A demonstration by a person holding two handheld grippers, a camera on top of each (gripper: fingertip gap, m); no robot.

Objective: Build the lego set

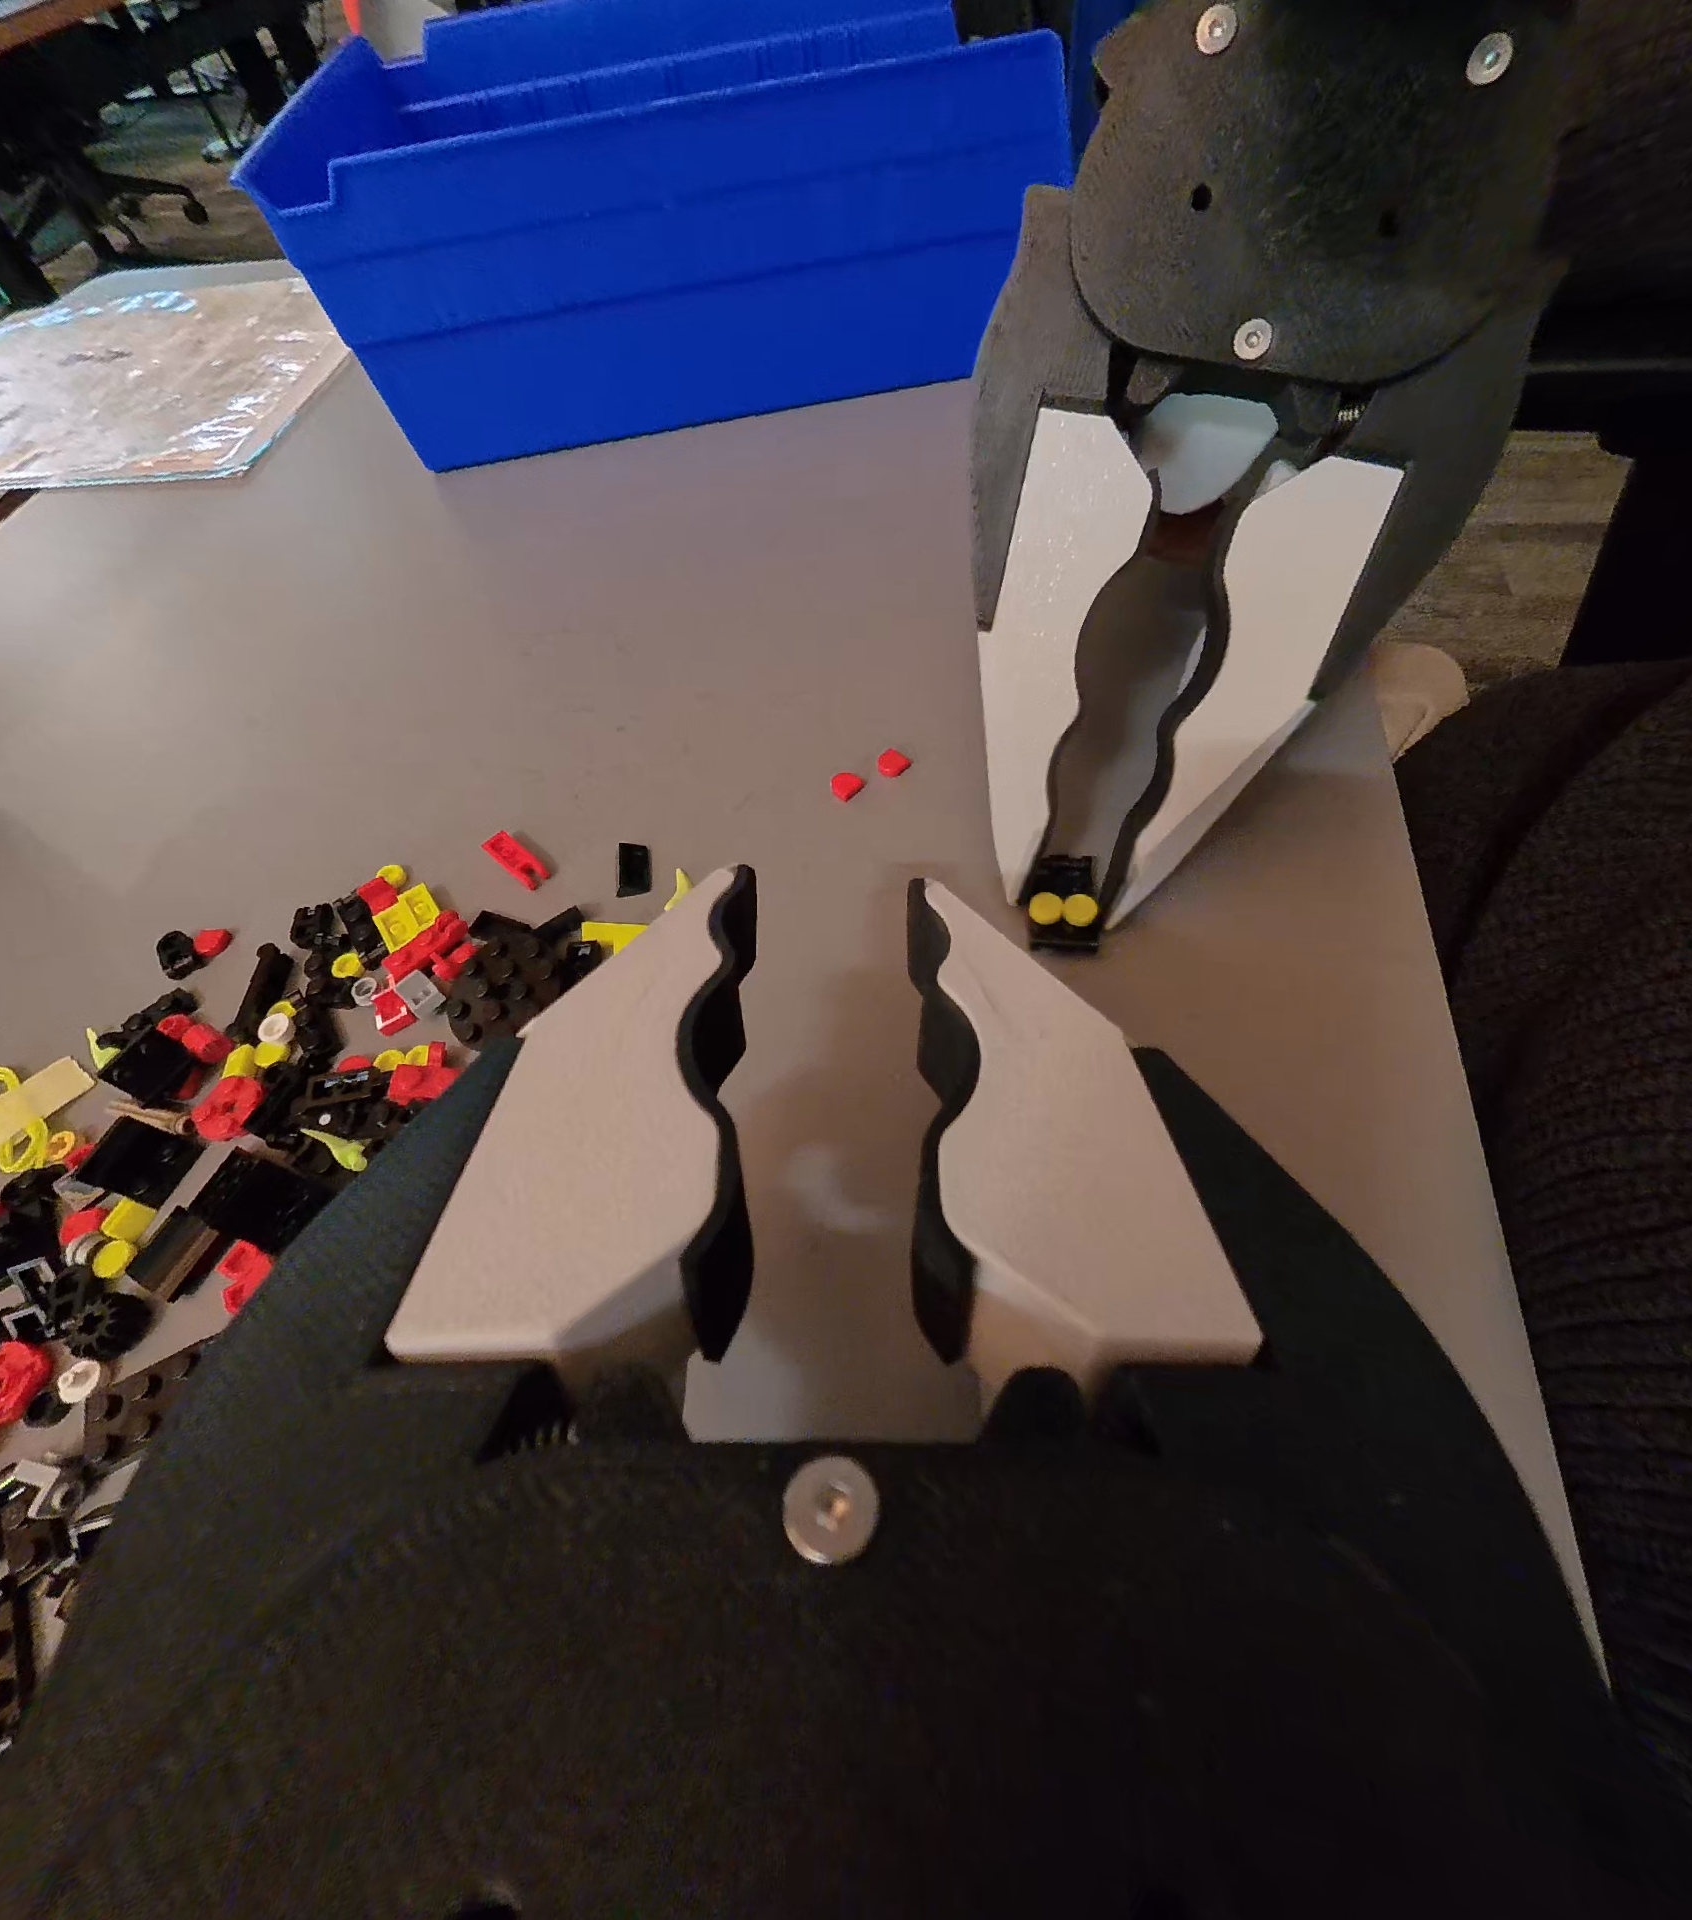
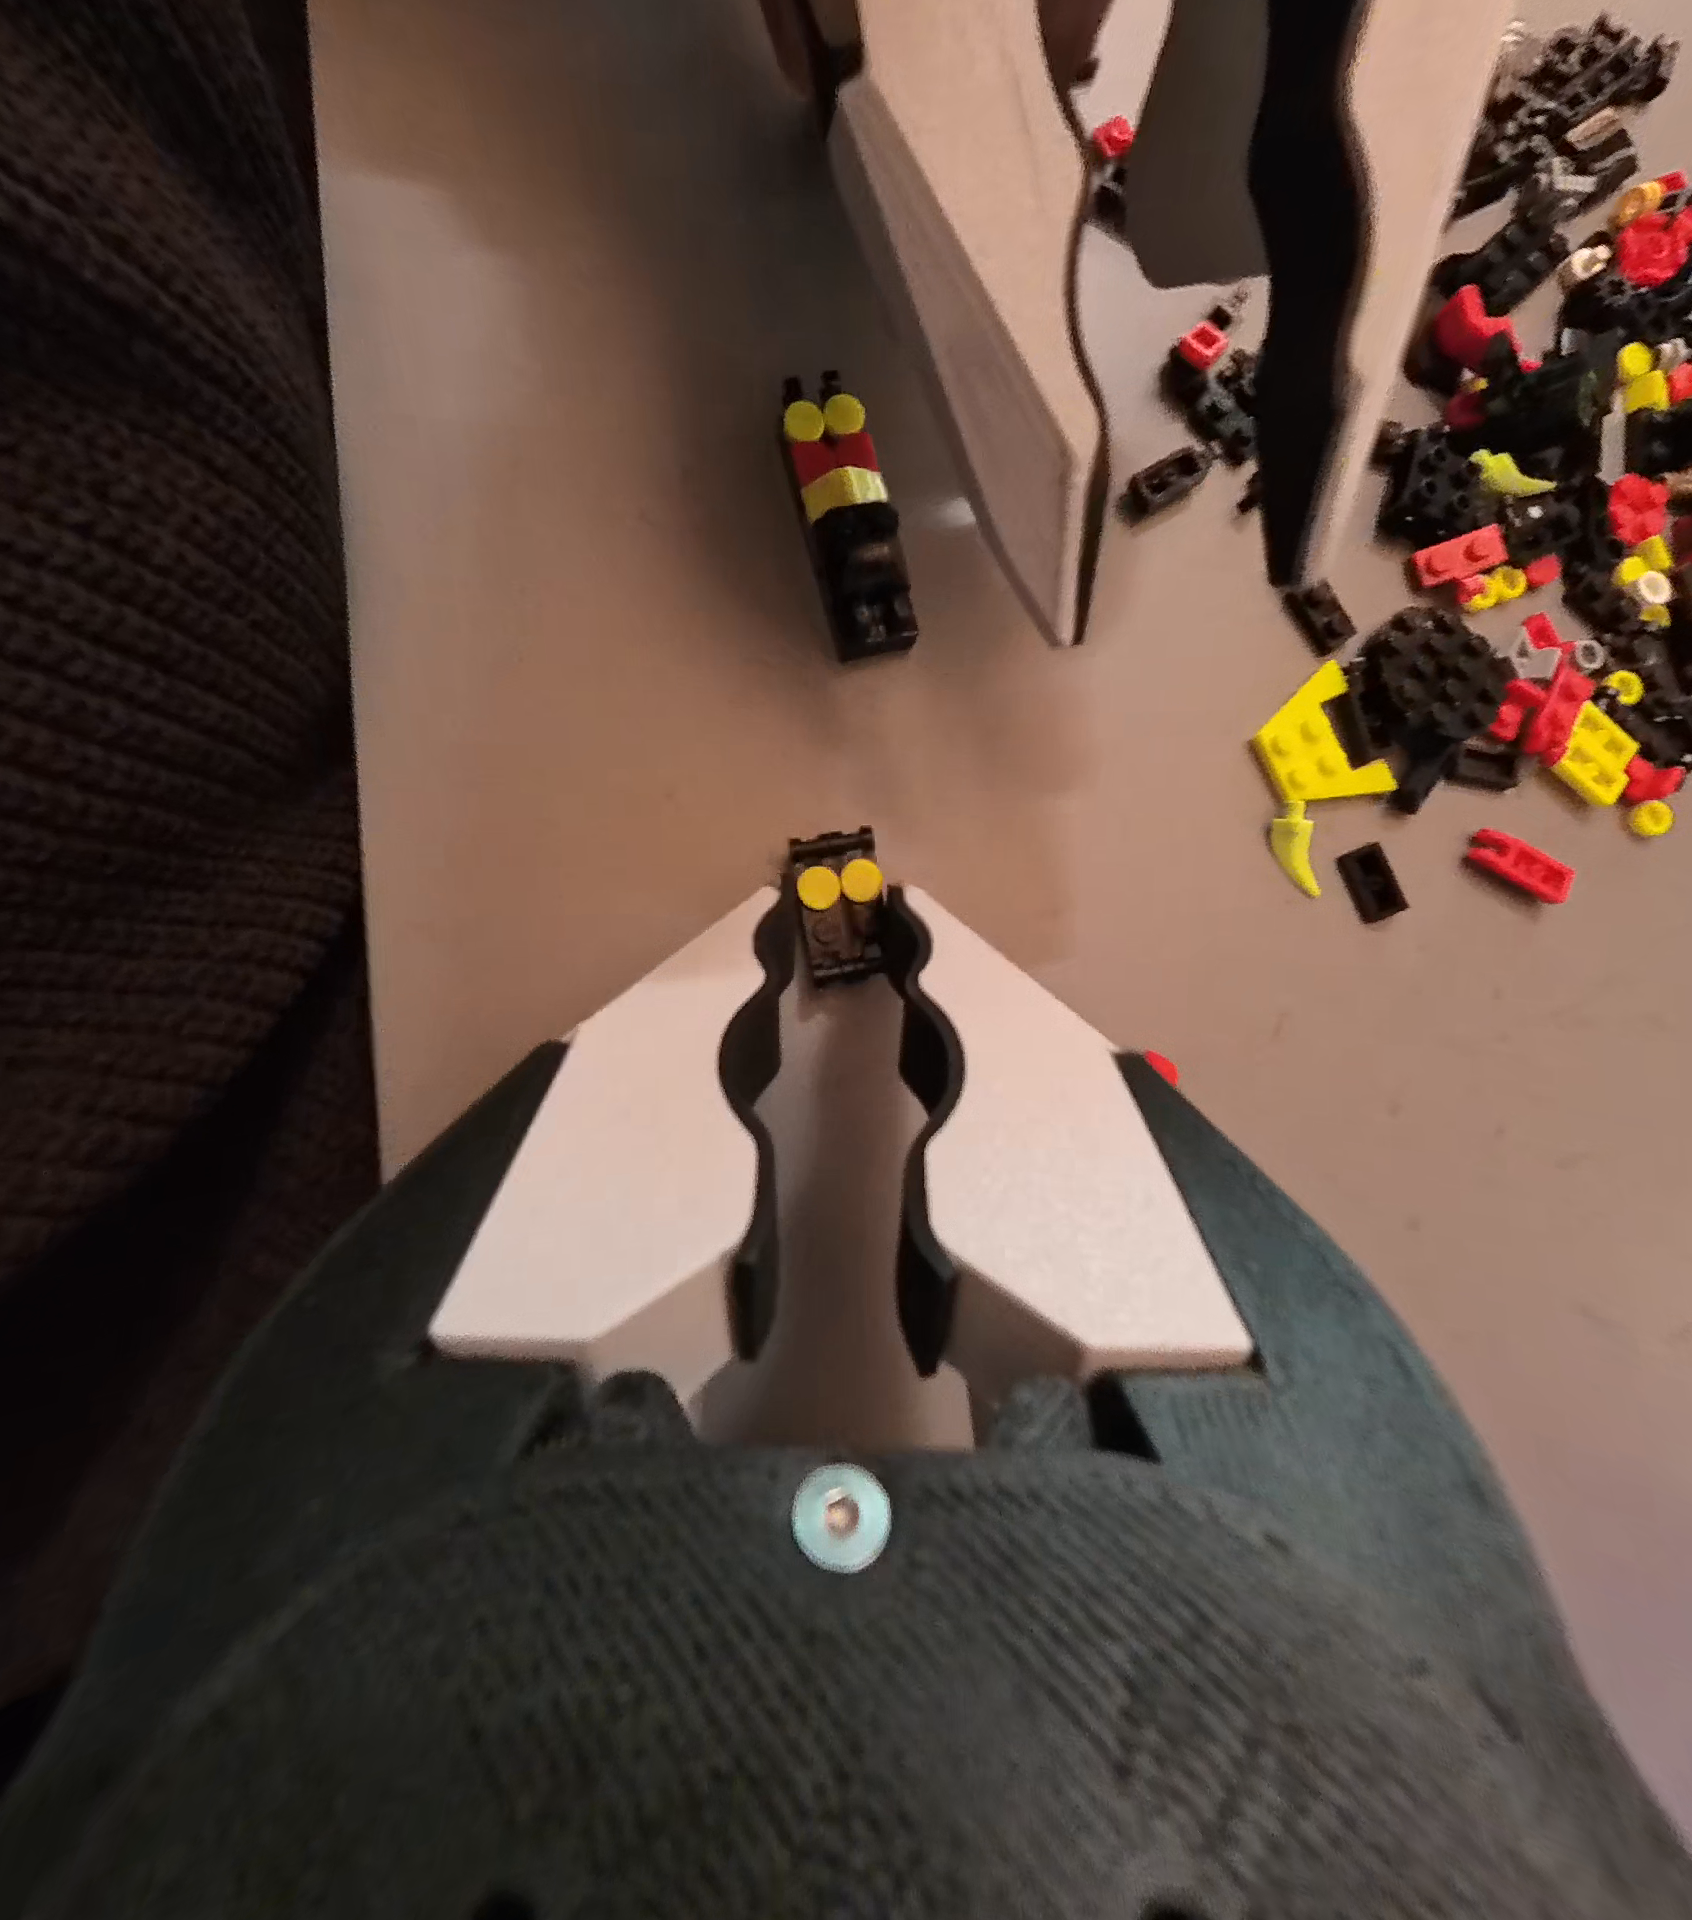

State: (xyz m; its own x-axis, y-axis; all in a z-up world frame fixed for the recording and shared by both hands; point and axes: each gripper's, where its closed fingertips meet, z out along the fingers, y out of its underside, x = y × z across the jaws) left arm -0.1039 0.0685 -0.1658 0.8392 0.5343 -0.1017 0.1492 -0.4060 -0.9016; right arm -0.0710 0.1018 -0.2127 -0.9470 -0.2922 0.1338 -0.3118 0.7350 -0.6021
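Nearest to us in the left wrist view, our left gripper (image 1: 826, 894) stands wide open above the grey table (image 1: 509, 644) and holds nothing; between its fingers we see only bare table.

At about 2 o'clock from its tips, our right gripper (image 1: 1065, 904) points down to the table, its fingers closed on a small black assembly with two yellow round studs (image 1: 1062, 914). In the right wrist view we see this same piece (image 2: 837, 914) pinched between the fingertips, and it seems to touch the table.

At 12 o'clock from it, near but apart, a second small build (image 2: 847, 520) lies on the table, black with red and yellow bands and two yellow studs.

A loose pile of black, red and yellow bricks (image 1: 229, 1081) spreads at 9 o'clock from our left gripper. Two small red pieces (image 1: 868, 774) lie alone at 12 o'clock. Farther, at 11 o'clock, a blue bin (image 1: 676, 260) stands, with a glossy sheet (image 1: 94, 384) to its left.
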